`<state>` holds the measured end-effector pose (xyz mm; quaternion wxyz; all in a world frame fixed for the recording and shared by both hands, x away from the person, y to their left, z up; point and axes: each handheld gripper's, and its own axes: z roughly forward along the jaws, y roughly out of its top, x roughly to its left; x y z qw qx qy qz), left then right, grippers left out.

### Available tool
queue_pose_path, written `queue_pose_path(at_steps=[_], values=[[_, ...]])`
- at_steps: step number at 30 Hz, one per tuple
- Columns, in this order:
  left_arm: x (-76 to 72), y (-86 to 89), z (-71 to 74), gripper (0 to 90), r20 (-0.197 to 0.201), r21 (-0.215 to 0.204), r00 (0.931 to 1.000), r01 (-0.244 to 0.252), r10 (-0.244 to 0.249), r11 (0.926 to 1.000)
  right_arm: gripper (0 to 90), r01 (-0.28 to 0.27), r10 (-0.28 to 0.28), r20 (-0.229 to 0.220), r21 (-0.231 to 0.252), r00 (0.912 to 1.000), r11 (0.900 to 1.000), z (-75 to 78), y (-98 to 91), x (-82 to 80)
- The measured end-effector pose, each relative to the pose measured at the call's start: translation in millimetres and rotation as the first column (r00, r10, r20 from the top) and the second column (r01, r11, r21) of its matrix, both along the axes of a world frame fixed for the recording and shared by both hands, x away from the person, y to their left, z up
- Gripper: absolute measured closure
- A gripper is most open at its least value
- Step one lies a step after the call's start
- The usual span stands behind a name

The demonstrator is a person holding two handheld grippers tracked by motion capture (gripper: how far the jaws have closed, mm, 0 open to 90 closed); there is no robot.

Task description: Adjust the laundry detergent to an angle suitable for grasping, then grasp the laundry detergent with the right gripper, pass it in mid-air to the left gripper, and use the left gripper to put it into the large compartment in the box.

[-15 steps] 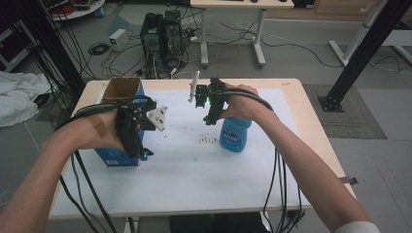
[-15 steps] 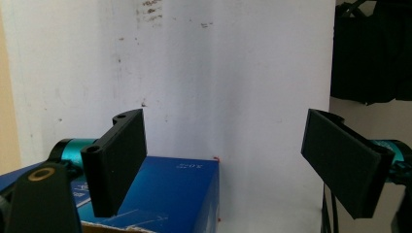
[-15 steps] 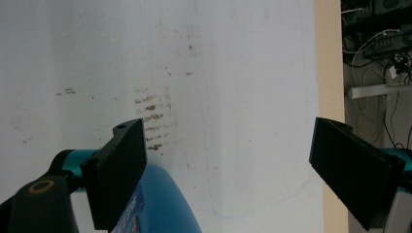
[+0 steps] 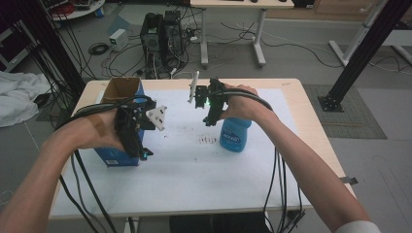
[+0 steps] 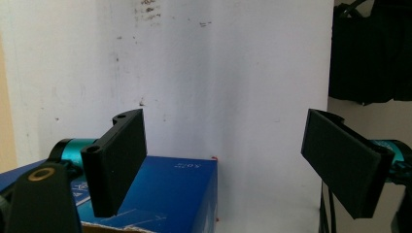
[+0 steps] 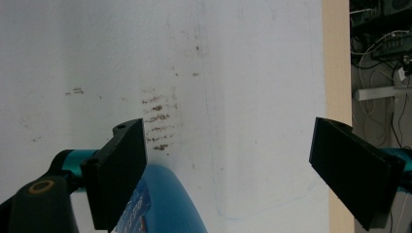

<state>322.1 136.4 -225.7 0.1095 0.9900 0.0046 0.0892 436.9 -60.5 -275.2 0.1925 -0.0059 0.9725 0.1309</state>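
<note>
An open blue cardboard box stands at the left of the white sheet. My left gripper hangs just above its near right side, jaws wide apart and holding nothing. In the left gripper view the box lies below the left gripper, with one corner under the left jaw. A blue bottle stands right of centre. The right gripper hovers over its top left, open and empty. In the right gripper view the bottle sits low beside the left jaw of the right gripper.
Dark smudges mark the sheet between box and bottle. The table's wooden edge runs along the right. Cables trail from both grippers over the near edge. A computer tower and another desk stand on the floor beyond.
</note>
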Motion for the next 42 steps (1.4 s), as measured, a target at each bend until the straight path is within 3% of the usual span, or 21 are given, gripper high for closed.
queue_pose_path(at_steps=[5,11,14,19,20,23,26,31,34,35,36,42], values=[[-0.4,-0.2,-0.4,16.6,-0.004,0.012,1.0,0.009,-0.009,0.9999,12.8,-0.001,0.001,-0.003,0.013,1.0,0.9999,0.8,1.0,-0.3],[-1.6,2.7,1.4,16.6,0.011,0.004,0.9999,0.012,-0.012,0.9999,12.8,-0.016,0.016,0.002,-0.004,0.9999,0.9999,0.2,3.3,0.2],[-3.5,4.2,-0.2,16.6,0.005,0.0,1.0,0.007,-0.007,1.0,12.8,0.011,-0.011,-0.012,0.005,0.9999,0.9999,-2.8,4.9,-1.0],[-4.9,5.4,-2.0,16.6,0.0,0.0,1.0,0.004,-0.004,1.0,12.8,-0.001,0.001,-0.005,-0.005,1.0,1.0,-1.7,4.7,0.2],[-4.8,4.8,-3.1,16.6,-0.006,0.002,1.0,0.006,-0.006,1.0,12.8,0.012,-0.012,-0.012,0.01,0.9999,0.9999,-2.2,5.2,-1.0],[-3.5,3.5,-3.7,16.6,-0.008,0.001,1.0,0.006,-0.006,1.0,12.8,-0.014,0.014,-0.006,-0.017,0.9999,0.9997,-0.9,3.5,1.2],[-3.2,1.2,-3.9,16.6,-0.011,-0.002,0.9999,0.007,-0.007,1.0,12.8,-0.004,0.004,-0.01,-0.015,0.9999,0.9999,-1.0,2.4,-0.7],[-3.5,-1.5,-3.8,16.6,-0.013,-0.002,0.9999,0.01,-0.01,0.9999,12.8,-0.017,0.018,-0.04,0.017,0.999,0.9997,6.4,-2.5,-0.7],[-3.0,-1.9,-3.1,16.6,-0.01,-0.001,0.9998,0.014,-0.014,0.9999,12.8,0.0,0.001,-0.052,0.033,0.9986,0.9995,10.1,-6.4,-1.3],[-2.6,-2.0,-2.9,16.6,-0.011,-0.002,0.9998,0.015,-0.015,0.9999,12.8,0.029,-0.026,-0.059,0.05,0.9979,0.9983,10.5,-7.2,-3.4],[-2.5,-1.9,-3.3,16.6,-0.011,-0.006,0.9999,0.011,-0.011,0.9999,12.8,0.004,-0.001,-0.054,0.04,0.9986,0.9992,12.4,-9.0,-2.0],[-0.7,-3.1,-4.5,16.6,-0.015,-0.006,0.9998,0.011,-0.011,0.9999,12.8,0.053,-0.046,-0.077,0.088,0.996,0.9947,19.8,-19.4,-3.5]])
